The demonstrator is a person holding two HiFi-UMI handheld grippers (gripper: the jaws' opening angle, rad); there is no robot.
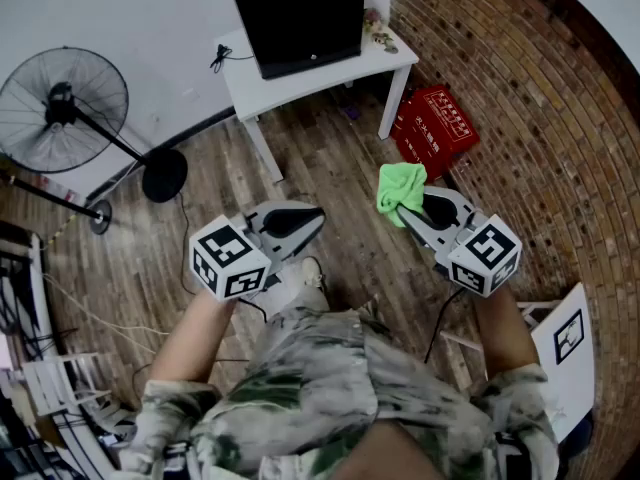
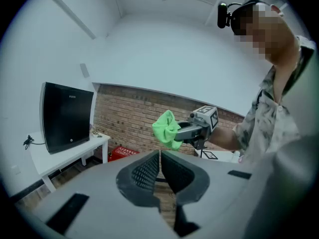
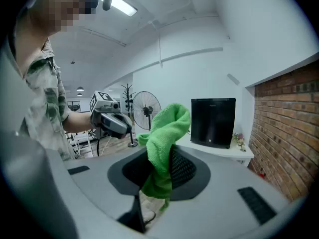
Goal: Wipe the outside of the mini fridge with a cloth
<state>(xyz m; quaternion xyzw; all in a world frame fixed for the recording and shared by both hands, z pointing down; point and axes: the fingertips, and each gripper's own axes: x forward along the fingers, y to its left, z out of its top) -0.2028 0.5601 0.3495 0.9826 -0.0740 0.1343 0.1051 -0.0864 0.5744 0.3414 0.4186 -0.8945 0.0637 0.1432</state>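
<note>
Approaching, not yet wiping: clenching crumpled bright-green cloth (image 1: 400, 186) in right gripper (image 1: 408, 209), left gripper (image 1: 318, 218) shut, empty; next, carry cloth onto boxy black mini fridge (image 1: 300, 13), probably its door

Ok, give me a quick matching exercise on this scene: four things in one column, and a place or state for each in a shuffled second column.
Things
1. green cloth
2. mini fridge
3. left gripper
4. red crate

Places and states
A. on the floor by the brick wall
B. jaws shut, nothing between them
C. standing on the white table
D. clamped in the right gripper

Pairs: 1-D, 2-C, 3-B, 4-A
</note>
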